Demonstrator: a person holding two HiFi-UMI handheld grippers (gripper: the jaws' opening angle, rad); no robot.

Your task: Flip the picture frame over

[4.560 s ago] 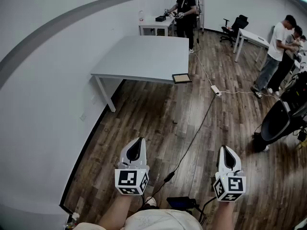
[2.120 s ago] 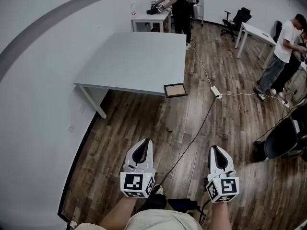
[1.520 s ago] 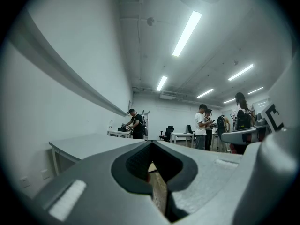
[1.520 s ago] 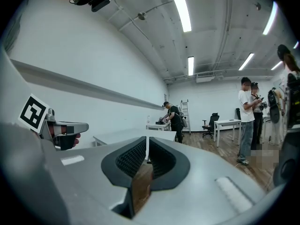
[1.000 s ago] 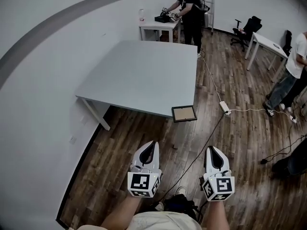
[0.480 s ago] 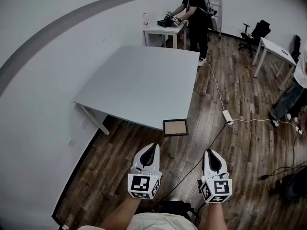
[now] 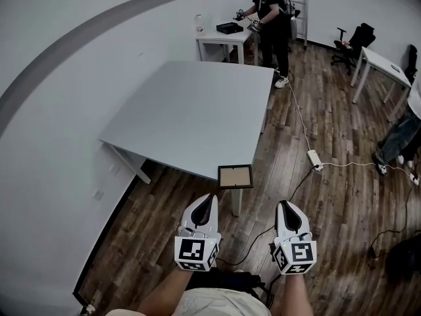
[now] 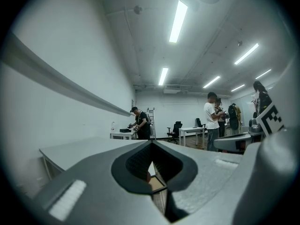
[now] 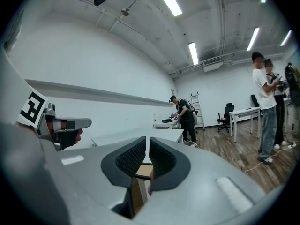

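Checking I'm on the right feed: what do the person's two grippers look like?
The left gripper and right gripper match: white-grey tapered shells, dark ribbed pads, each with a white cube bearing black square markers at the rear. Forearms unsleeved.

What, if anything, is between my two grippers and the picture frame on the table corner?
Nothing visible. The picture frame lies flat on the near corner of the gray table, ahead of the left gripper and the right gripper; only open air over the wood floor separates them.
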